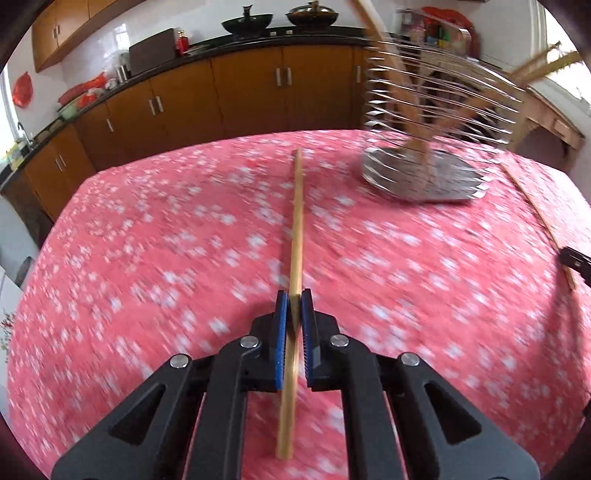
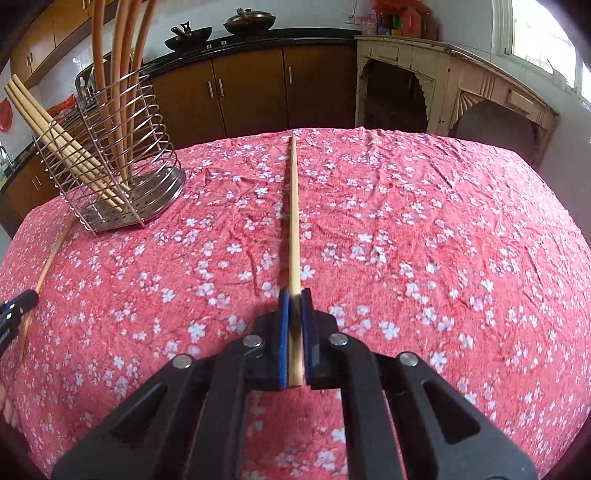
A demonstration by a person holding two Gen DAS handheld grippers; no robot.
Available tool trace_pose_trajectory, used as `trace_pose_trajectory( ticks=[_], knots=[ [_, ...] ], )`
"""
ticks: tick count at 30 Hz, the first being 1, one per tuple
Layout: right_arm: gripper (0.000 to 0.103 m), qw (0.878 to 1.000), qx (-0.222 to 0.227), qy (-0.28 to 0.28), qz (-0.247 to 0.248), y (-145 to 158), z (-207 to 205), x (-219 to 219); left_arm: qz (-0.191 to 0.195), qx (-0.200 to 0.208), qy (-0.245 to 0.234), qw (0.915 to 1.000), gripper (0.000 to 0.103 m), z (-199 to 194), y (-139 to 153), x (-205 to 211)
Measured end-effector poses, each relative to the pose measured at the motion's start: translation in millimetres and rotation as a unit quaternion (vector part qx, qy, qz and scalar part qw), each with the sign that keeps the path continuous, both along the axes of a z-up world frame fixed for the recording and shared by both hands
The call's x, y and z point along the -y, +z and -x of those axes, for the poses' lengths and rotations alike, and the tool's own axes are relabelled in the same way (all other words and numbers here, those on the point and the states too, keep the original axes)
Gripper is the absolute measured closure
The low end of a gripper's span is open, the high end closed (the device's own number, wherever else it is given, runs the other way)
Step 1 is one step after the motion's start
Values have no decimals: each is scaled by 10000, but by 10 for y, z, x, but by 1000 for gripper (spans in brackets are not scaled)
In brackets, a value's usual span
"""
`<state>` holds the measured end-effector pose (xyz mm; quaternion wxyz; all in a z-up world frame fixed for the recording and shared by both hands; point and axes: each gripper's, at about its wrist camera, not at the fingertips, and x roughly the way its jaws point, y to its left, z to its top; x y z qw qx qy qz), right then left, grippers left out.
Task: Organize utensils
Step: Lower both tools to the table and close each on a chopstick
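Note:
My left gripper (image 1: 294, 297) is shut on a wooden chopstick (image 1: 297, 229) that points ahead over the pink floral tablecloth (image 1: 147, 258). In the right wrist view, my right gripper (image 2: 294, 295) is shut on a second chopstick (image 2: 294, 221), also pointing ahead. A wire utensil holder (image 2: 129, 210) stands at the far left with several chopsticks (image 2: 55, 136) and long orange-brown handles (image 2: 122, 74) in it. The same holder (image 1: 424, 177) appears blurred at the far right in the left wrist view. Each view shows the other gripper at its edge: the right gripper (image 1: 574, 260) and the left gripper (image 2: 16, 304).
The table's far edge (image 2: 369, 131) faces brown kitchen cabinets (image 2: 251, 92) under a dark counter with woks (image 2: 251, 20). A worn cream side table (image 2: 443, 81) stands behind on the right. Part of a hand (image 2: 7, 406) shows at the left edge.

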<state>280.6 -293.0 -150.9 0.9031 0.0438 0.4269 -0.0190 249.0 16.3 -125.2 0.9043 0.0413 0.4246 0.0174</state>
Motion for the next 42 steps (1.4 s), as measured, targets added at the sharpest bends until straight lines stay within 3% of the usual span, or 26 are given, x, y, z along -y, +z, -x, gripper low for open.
trace_pose_trajectory(
  ticks=[4, 8, 18, 23, 42],
  knots=[
    [95, 10000, 6, 28, 84, 0, -84, -32, 105, 1, 3, 9999, 95, -89, 30, -127],
    [93, 10000, -11, 69, -15, -1, 43, 1, 342, -12, -87, 9994, 95, 61, 84, -229],
    [90, 9997, 35, 183, 181, 7, 277, -72, 102, -7, -374, 9992, 90, 484, 0, -110],
    [90, 9996, 27, 195, 221, 18, 271, -82, 251, -17, -291, 9993, 83, 464, 3, -163],
    [90, 9995, 44, 196, 249, 22, 269, -87, 190, -24, -304, 9994, 79, 437, -2, -163]
  ],
)
